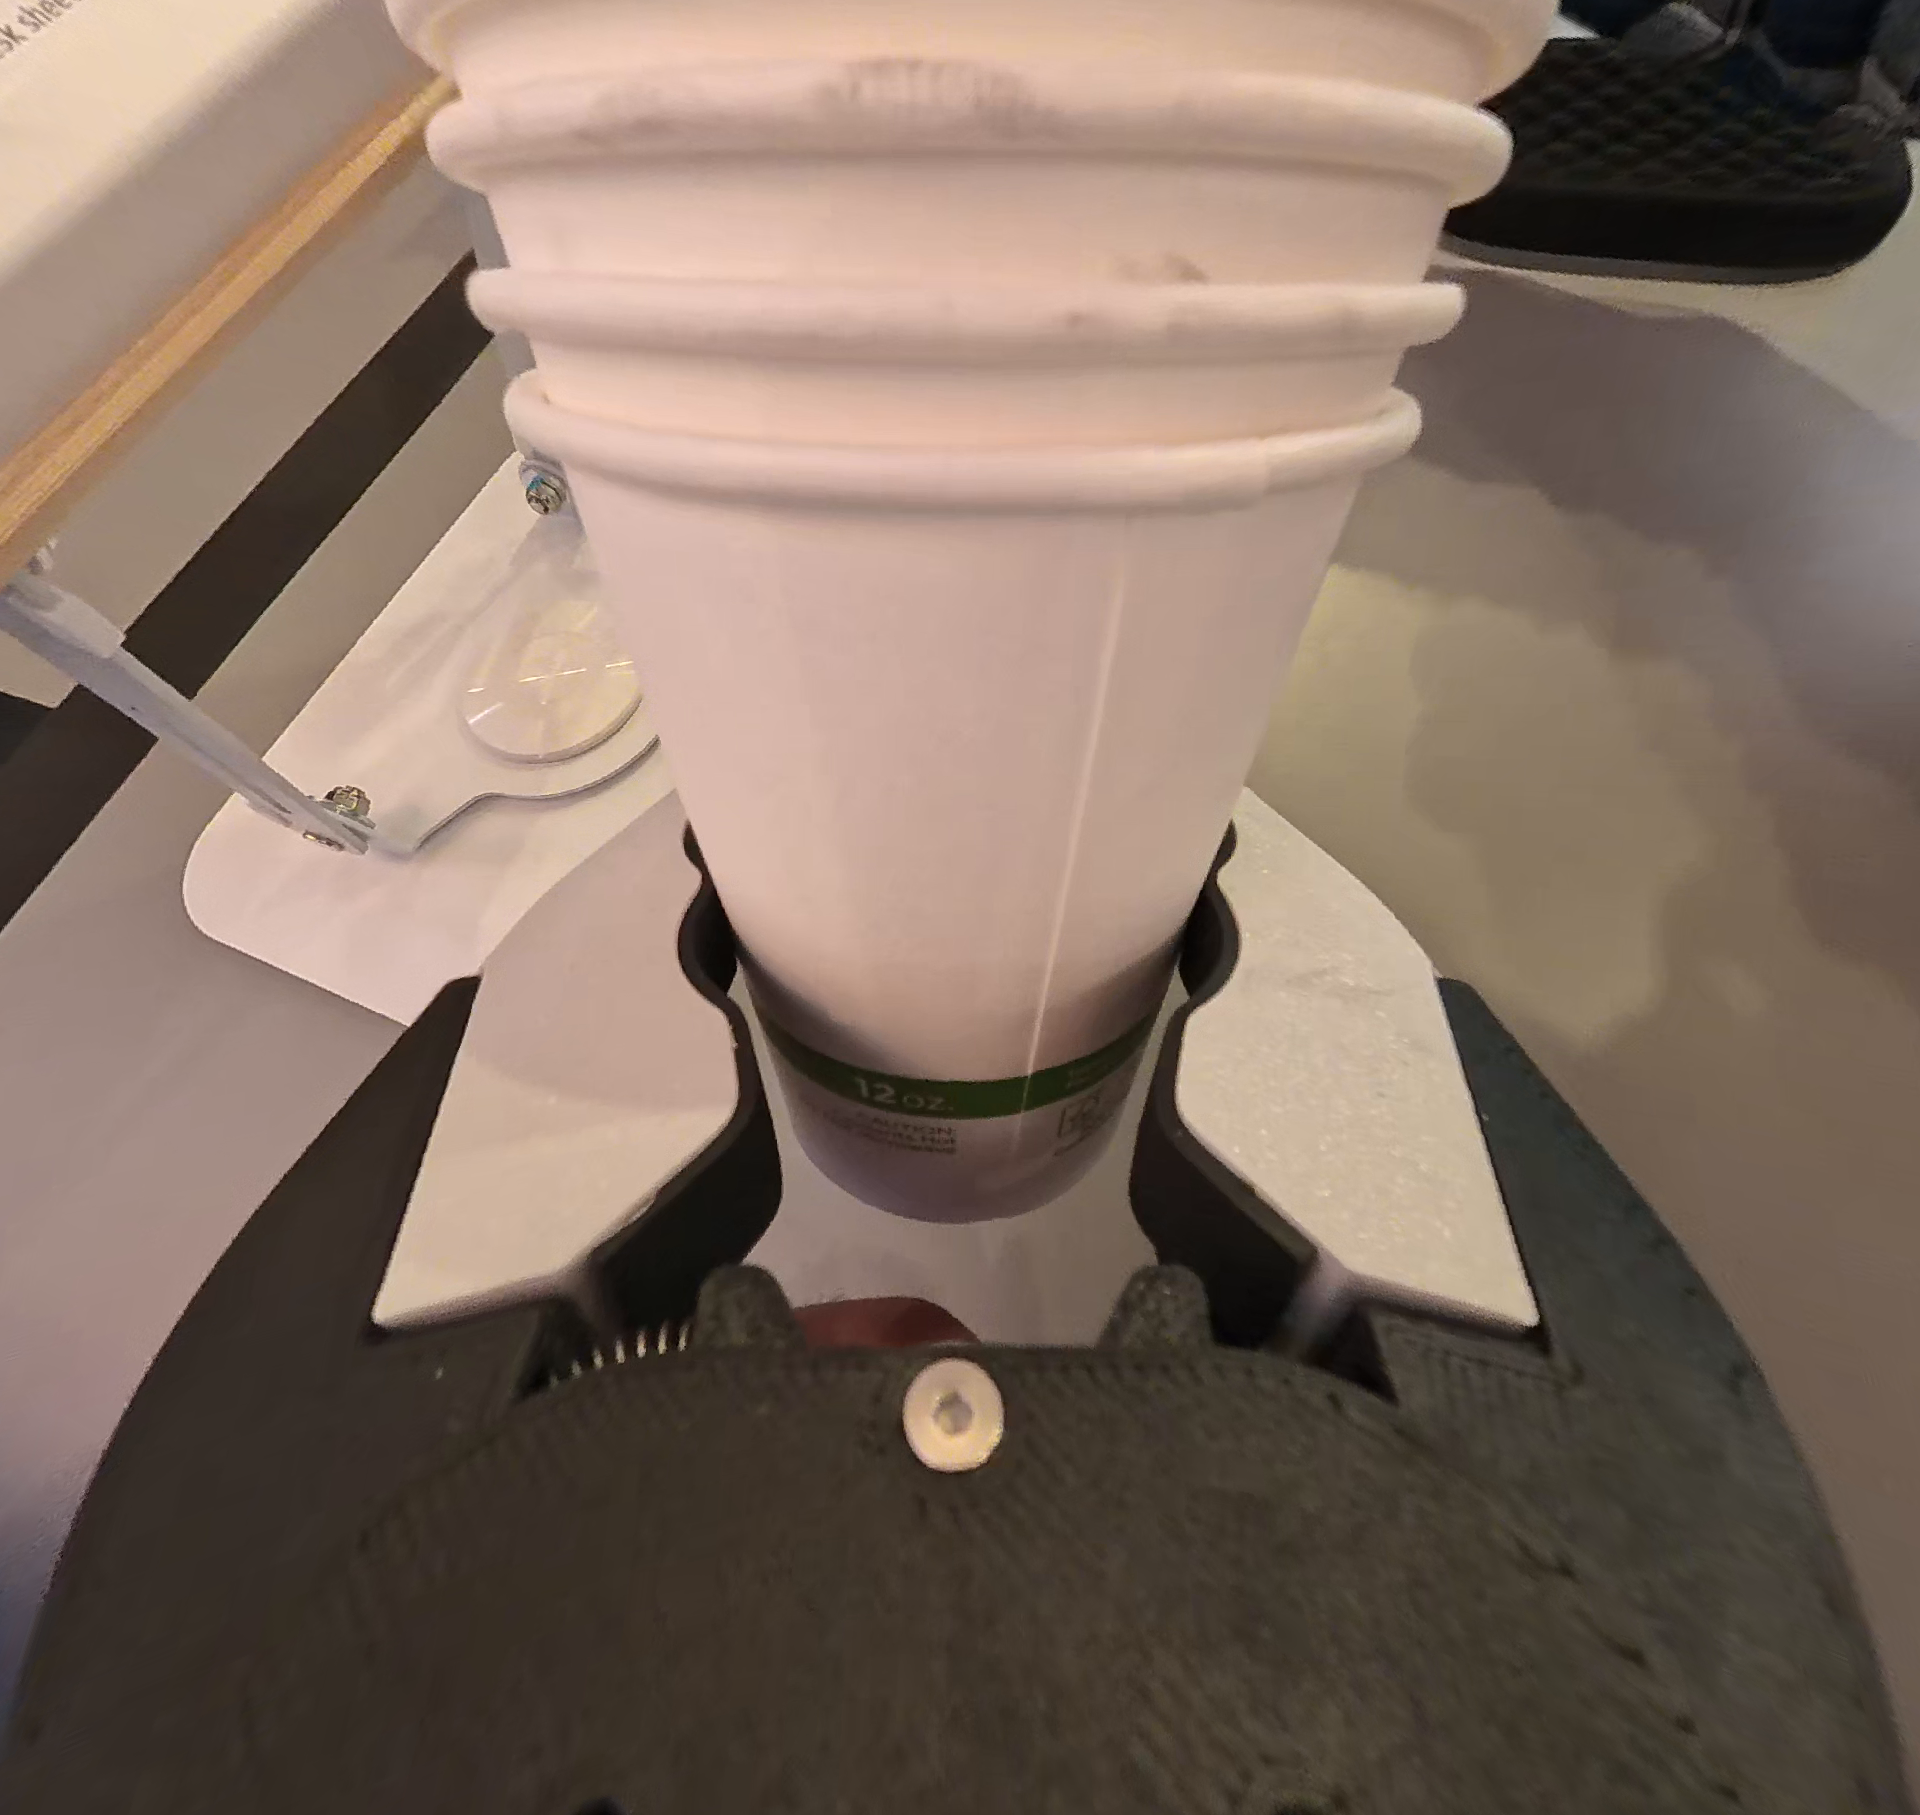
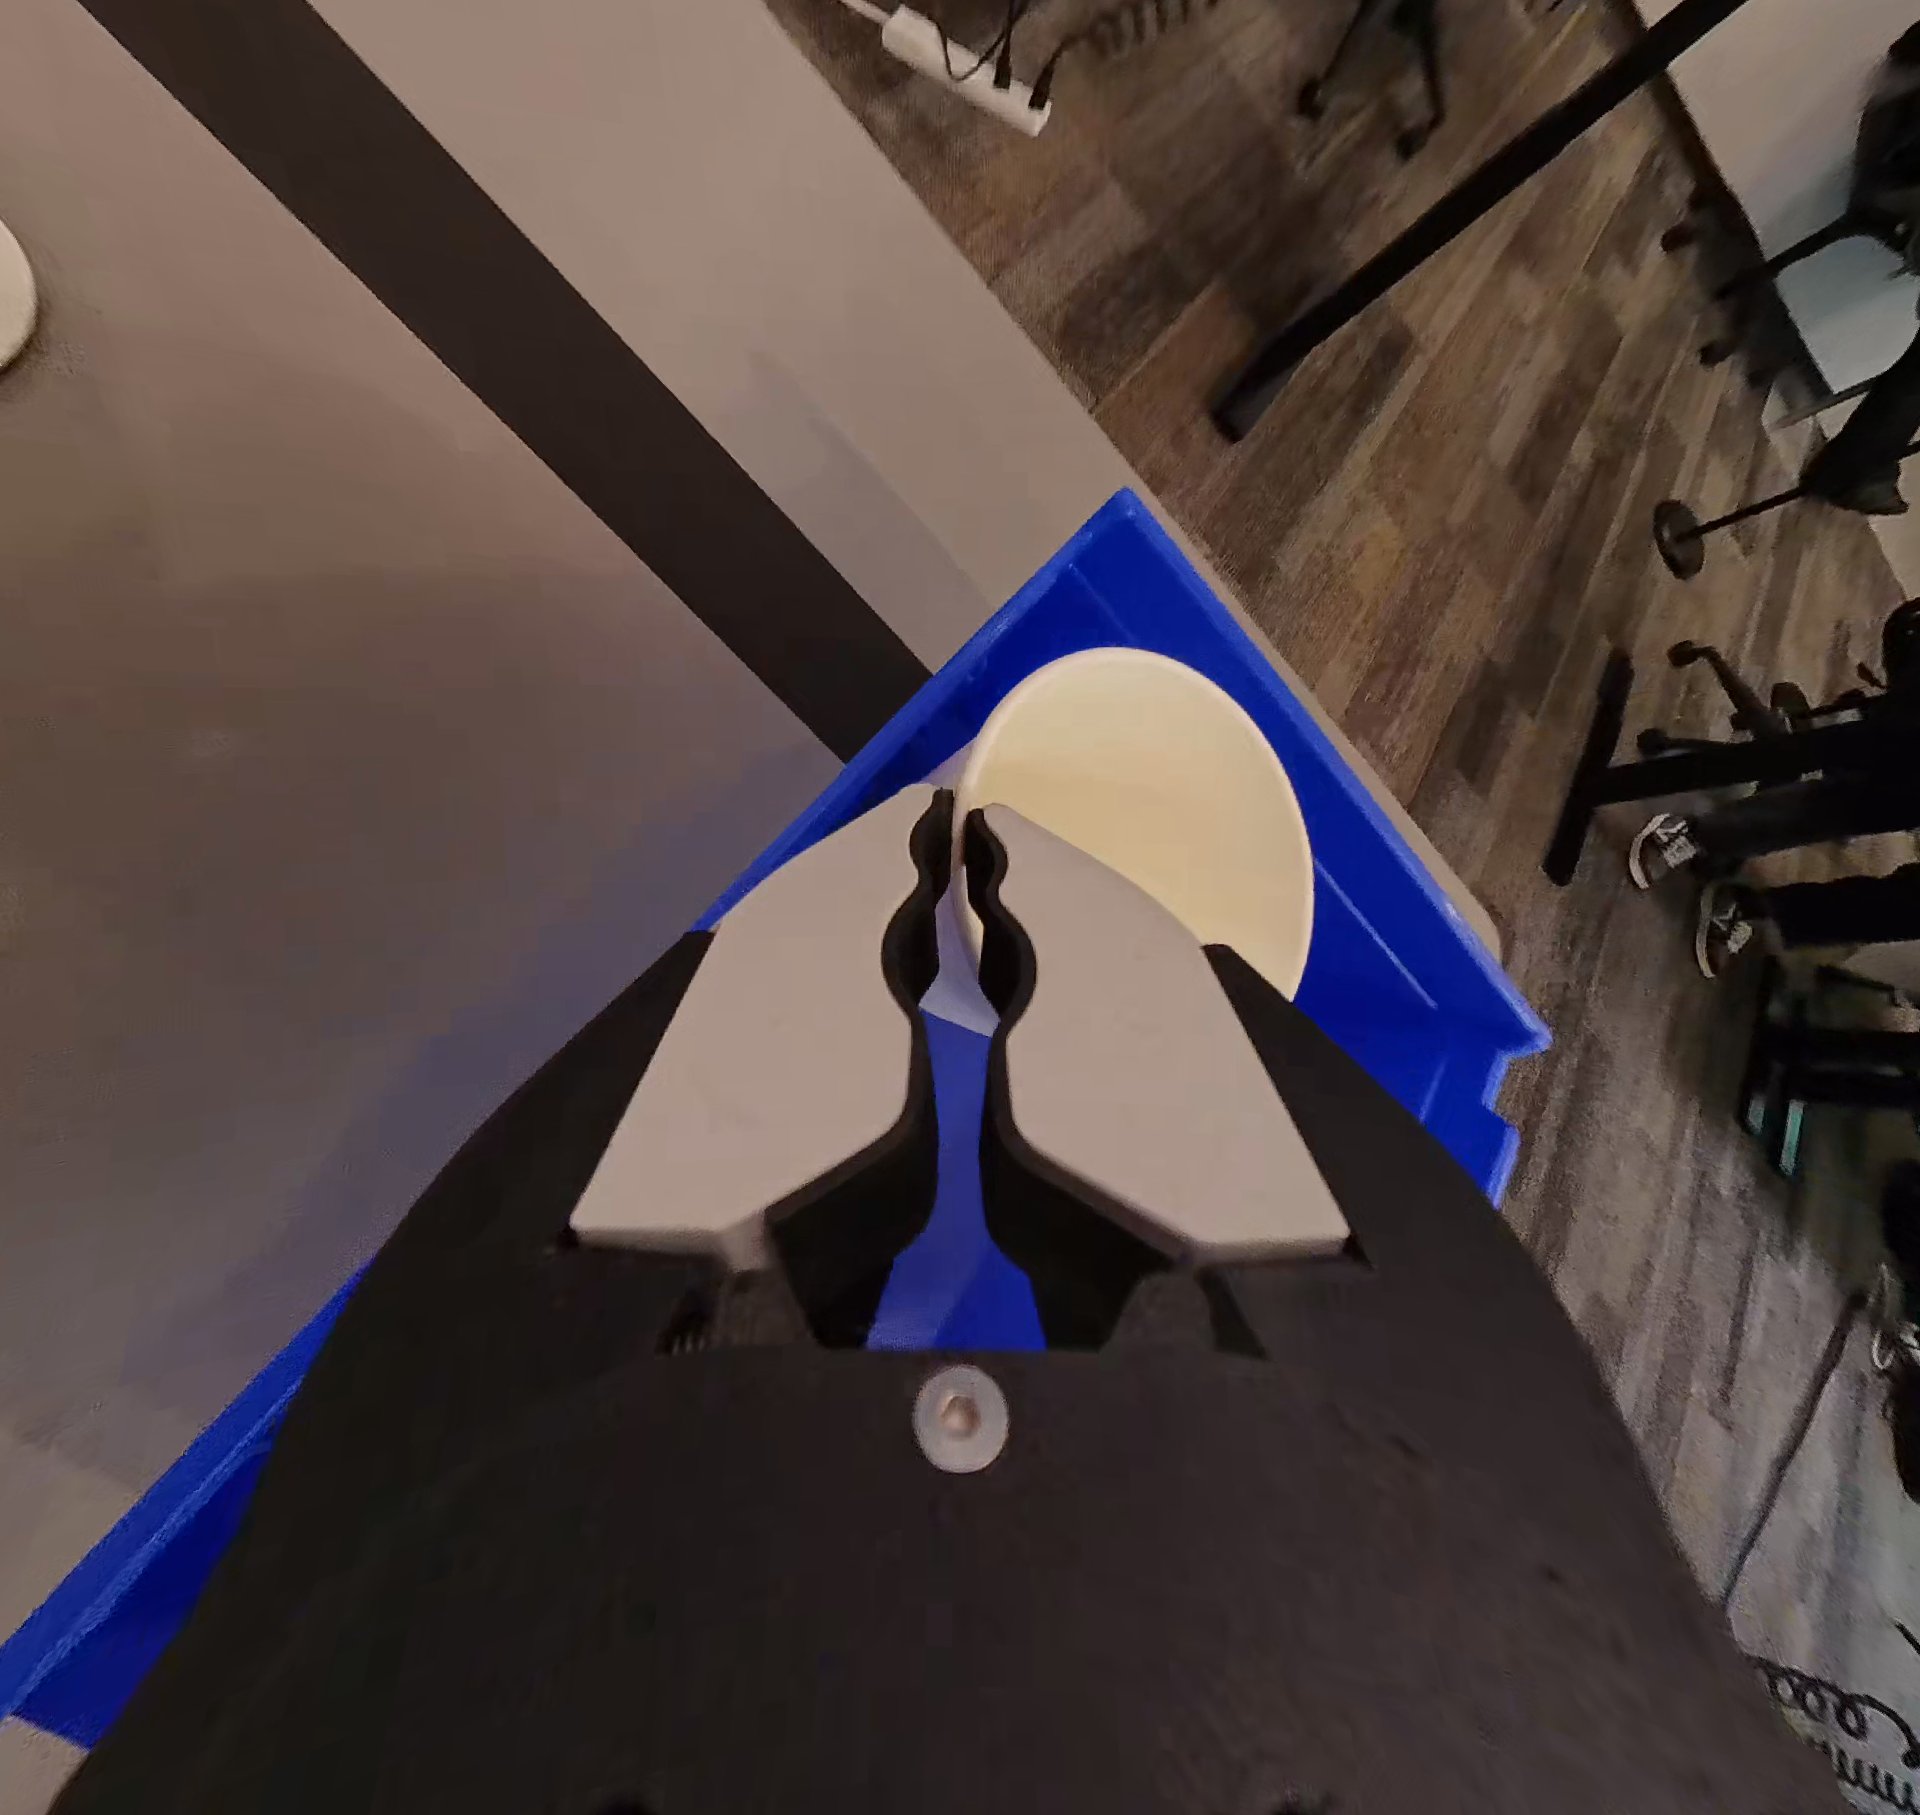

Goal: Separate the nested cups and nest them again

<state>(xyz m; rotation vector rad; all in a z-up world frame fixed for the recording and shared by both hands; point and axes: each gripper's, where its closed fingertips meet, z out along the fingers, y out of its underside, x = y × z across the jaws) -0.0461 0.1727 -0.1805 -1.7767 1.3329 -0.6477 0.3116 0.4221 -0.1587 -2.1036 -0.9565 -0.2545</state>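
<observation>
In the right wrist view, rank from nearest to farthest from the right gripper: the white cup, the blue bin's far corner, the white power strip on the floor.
1. White cup: its wall sits between the right gripper's nearly closed fingertips, over the bin.
2. Blue bin far corner: just beyond the cup.
3. White power strip: on the floor, top of view.

I see soft, warm indoor light from above in both wrist views, casting blurred grey shadows on the table (image 1: 1621, 685) beside the stack of cups (image 1: 966, 560). Wide-angle lenses bend straight lines near the edges. The floor (image 2: 1455, 415) looks smeared, and the near gripper bodies sit dim and soft.
</observation>
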